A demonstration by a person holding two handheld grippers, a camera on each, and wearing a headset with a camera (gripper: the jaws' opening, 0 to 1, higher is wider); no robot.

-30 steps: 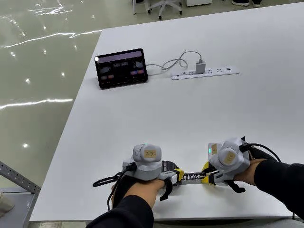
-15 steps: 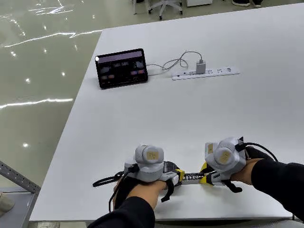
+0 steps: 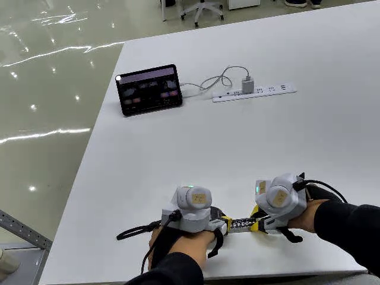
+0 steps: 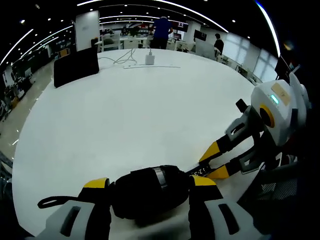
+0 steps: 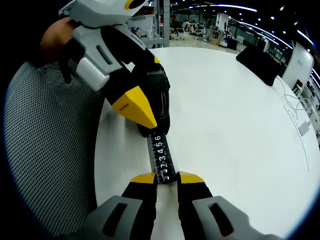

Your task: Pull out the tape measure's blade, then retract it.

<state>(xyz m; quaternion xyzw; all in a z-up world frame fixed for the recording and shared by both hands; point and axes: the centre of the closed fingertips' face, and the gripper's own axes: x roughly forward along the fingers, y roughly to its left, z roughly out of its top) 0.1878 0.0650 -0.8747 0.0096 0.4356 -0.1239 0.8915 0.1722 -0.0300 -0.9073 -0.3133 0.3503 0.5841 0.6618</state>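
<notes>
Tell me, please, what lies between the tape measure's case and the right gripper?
A stretch of numbered blade runs from the case to the right gripper, which pinches its end, in the right gripper view.

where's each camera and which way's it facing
Head view: on the headset, looking down at the white table; dark sleeves show.
Left gripper view: left gripper, facing across the table; jaws clamp the black tape measure case.
Right gripper view: right gripper, facing the left one; jaws pinch the black numbered blade.
Both gripper views share the case.
</notes>
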